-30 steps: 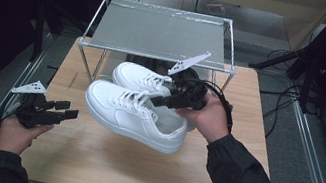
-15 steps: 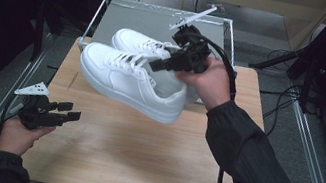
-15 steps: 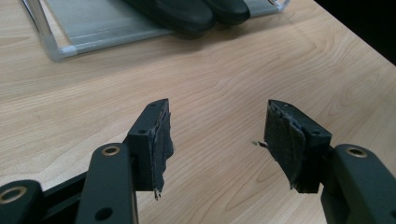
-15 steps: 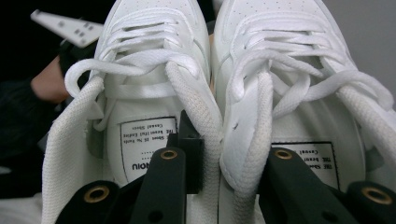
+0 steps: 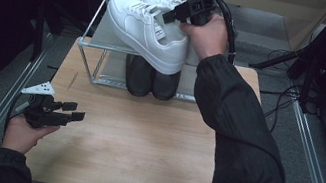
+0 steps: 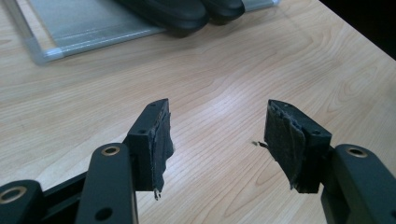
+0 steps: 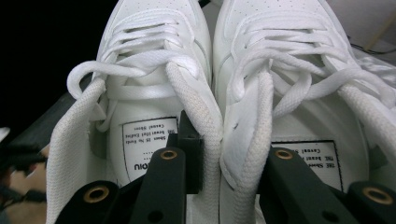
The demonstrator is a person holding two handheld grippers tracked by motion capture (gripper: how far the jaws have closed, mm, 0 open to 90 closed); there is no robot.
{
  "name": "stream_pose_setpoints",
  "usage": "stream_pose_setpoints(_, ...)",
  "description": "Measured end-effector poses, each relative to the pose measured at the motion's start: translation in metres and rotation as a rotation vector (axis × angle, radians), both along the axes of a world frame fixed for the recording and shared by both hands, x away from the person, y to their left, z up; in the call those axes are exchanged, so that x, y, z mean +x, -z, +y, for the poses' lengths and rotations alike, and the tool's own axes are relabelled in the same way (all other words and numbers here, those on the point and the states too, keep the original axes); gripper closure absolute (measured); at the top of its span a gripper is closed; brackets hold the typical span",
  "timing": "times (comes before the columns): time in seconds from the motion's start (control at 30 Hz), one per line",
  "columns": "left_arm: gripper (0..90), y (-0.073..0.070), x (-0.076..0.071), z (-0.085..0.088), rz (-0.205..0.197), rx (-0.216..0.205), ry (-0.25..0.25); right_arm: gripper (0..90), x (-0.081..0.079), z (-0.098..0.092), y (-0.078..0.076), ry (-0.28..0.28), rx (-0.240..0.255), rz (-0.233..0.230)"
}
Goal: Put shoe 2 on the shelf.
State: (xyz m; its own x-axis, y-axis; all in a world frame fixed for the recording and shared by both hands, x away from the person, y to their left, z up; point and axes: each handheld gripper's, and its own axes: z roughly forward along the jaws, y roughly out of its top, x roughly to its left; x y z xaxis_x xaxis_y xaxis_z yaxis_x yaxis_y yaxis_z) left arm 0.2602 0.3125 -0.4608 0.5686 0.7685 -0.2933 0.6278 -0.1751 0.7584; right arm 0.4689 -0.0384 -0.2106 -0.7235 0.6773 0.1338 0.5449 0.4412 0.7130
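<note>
Clearly the right gripper carries the pair of white sneakers as one, a jaw inside each shoe pinching the two inner collars together, so both lift at once. They hang high at the far side, above the metal shoe rack, where a pair of black shoes sits on the lower tier. Near left, the left gripper waits low over the wooden table, jaws spread wide and empty.

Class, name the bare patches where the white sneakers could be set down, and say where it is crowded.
Free: the wooden table between the left hand-held gripper and the right sleeve; also the rack's top shelf, left of the white sneakers. Crowded: under that shelf, where black shoes sit.
</note>
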Motion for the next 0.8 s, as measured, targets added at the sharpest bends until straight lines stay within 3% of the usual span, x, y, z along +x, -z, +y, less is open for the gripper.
stream_pose_setpoints(0.17,41.2,0.0,0.002,-0.004,-0.005,0.004,0.024,77.8,0.023,0.004,0.005,0.134,-0.007,0.009)
stream_pose_setpoints(0.37,41.2,-0.002,0.005,-0.009,-0.018,0.021,0.049,77.6,0.039,0.015,0.015,0.314,-0.043,-0.002)
stream_pose_setpoints(0.47,41.2,-0.003,0.006,-0.014,-0.028,0.014,0.063,77.6,0.048,0.018,0.022,0.399,-0.044,0.021)
stream_pose_setpoints(0.6,41.2,-0.004,0.009,-0.02,-0.029,0.014,0.082,77.7,0.057,0.021,0.027,0.496,-0.023,0.057)
stream_pose_setpoints(0.8,41.2,-0.005,0.009,-0.027,-0.04,0.025,0.111,77.2,0.061,0.034,0.035,0.613,0.0,0.058)
